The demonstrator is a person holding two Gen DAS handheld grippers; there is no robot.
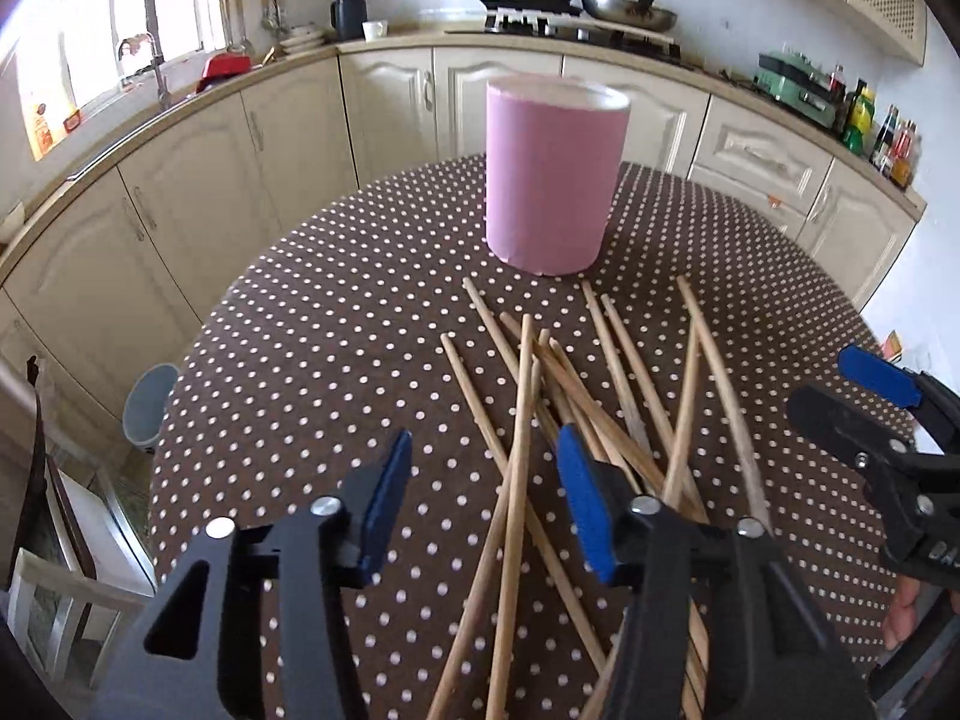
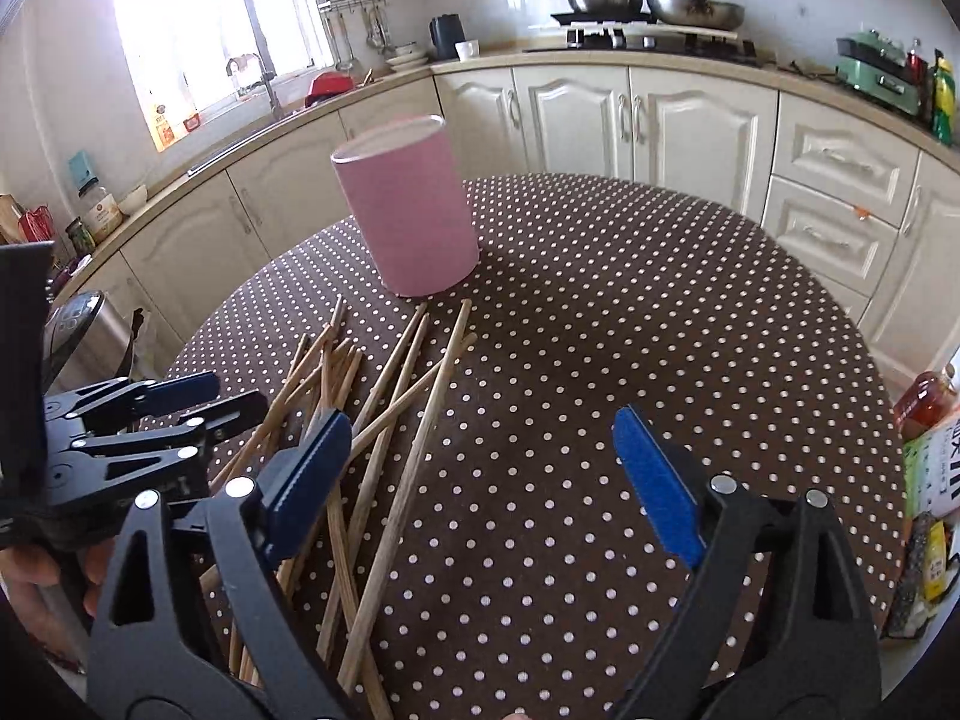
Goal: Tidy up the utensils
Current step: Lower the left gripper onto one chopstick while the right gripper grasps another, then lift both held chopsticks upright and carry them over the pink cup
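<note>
A: Quick pass. Where was the pink holder?

B: Upright on the dotted tablecloth, open top, nothing visible inside from where I stood. The chopsticks lay loose on the cloth just in front of the holder, crossed over each other in a messy fan, far tips close to its base, none touching it that I could tell.

A: Left gripper?

B: Hovered low over the near end of the pile, on the side away from the holder. Jaws partly open, roughly half gap. Several sticks ran under and between the blue pads, but the pads weren't pressing on any. Held nothing.

A: Right gripper?

B: Jaws spread wide, empty. It sat to the right of the pile, same near side from the holder. Its left pad hung over the edge of the sticks; the gap itself was mostly over bare cloth.

A: The two relative to each other?

B: Side by side, near, not touching. Kitchen cabinets stood behind the holder.
</note>
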